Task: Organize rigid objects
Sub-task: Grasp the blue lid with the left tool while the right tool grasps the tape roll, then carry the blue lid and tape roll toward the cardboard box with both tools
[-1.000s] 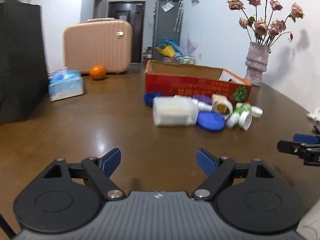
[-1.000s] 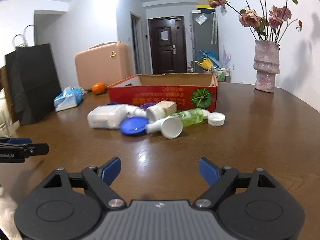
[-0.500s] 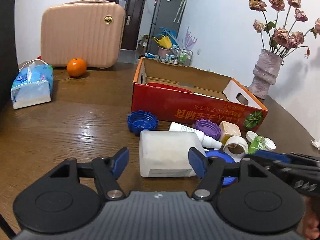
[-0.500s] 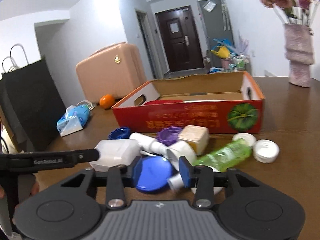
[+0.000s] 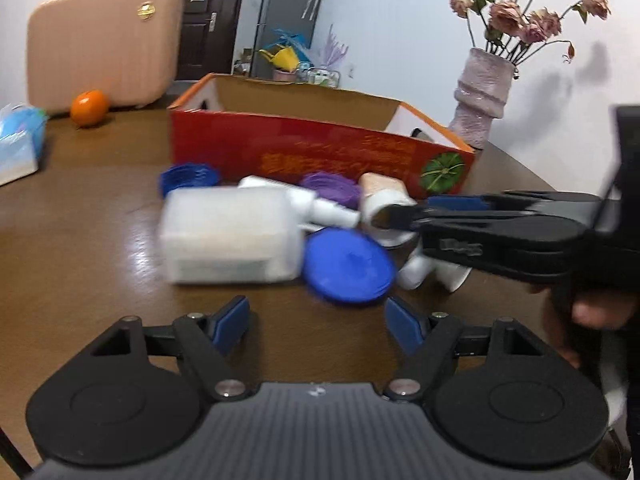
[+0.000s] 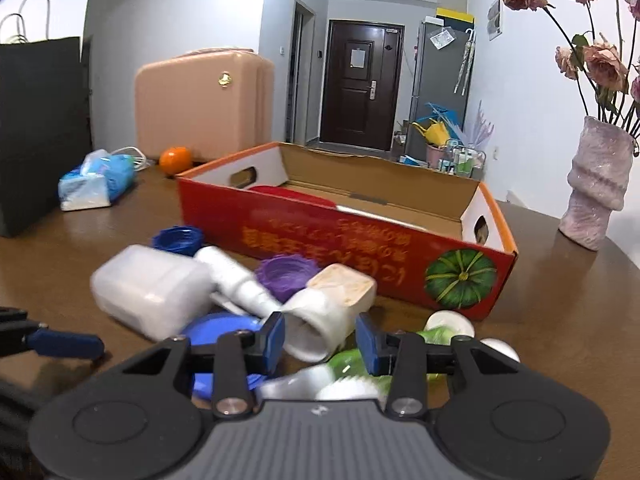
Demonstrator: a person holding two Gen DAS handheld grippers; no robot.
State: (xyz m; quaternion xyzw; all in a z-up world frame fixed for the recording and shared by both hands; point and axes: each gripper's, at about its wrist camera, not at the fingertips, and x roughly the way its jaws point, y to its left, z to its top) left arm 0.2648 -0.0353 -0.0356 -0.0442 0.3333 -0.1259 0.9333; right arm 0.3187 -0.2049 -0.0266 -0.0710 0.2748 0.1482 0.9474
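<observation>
The red cardboard box (image 6: 344,236) sits open on the brown wooden table (image 5: 88,216), and the clutter lies against its near wall: a frosted white rectangular container (image 5: 228,236) at 9 o'clock of the heap, a round blue lid (image 5: 348,266) at 6, a purple cap (image 6: 286,274) at 12. The left gripper (image 5: 318,322) hovers released just short of the blue lid. The right gripper (image 6: 320,340), jaws apart, flanks the mouth of a toppled white jar (image 6: 320,326) without clearly touching it, a green bottle (image 6: 352,360) lying at 5 o'clock.
</observation>
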